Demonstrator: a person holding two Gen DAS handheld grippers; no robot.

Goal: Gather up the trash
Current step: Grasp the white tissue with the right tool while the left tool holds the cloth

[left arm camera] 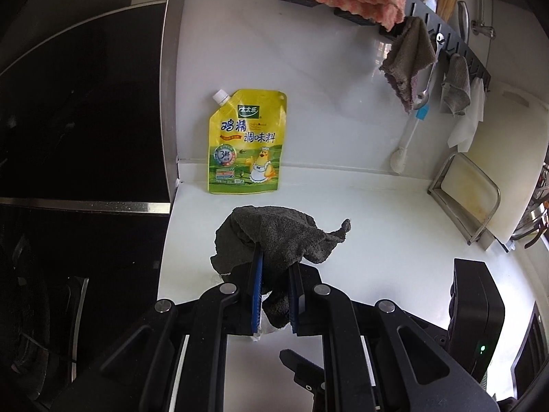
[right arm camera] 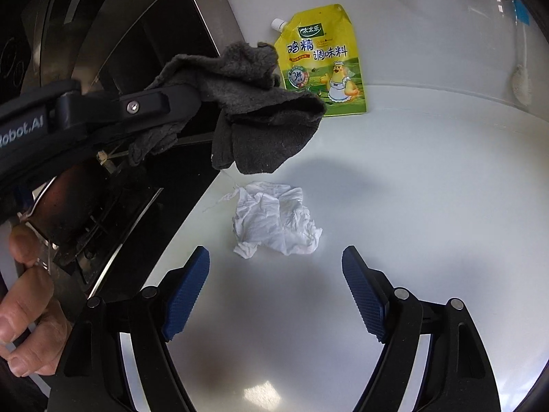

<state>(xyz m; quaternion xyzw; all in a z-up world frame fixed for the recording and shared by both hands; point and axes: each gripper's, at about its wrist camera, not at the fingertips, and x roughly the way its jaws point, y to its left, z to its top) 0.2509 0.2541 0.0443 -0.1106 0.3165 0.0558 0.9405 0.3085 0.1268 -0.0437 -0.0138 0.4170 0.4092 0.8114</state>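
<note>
Left gripper (left arm camera: 276, 285) clamped on dark grey terry cloth (left arm camera: 274, 237), cloth lifted off glossy white countertop (right arm camera: 429, 189). Crumpled white tissue (right arm camera: 276, 221) lies on counter just below hanging cloth, near black stove edge (right arm camera: 164, 206). Right gripper (right arm camera: 276, 288) spread wide, empty, just short of tissue. Yellow spouted seasoning pouch (right arm camera: 324, 65) upright against white backsplash; bare counter to right.

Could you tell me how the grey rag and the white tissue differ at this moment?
The rag is dark grey and fuzzy; the tissue is white, thin and creased. The rag hangs lifted, clamped in the left gripper; the tissue lies on the counter, ungripped, in front of the open right gripper. The rag looks larger. Both are crumpled.
</note>
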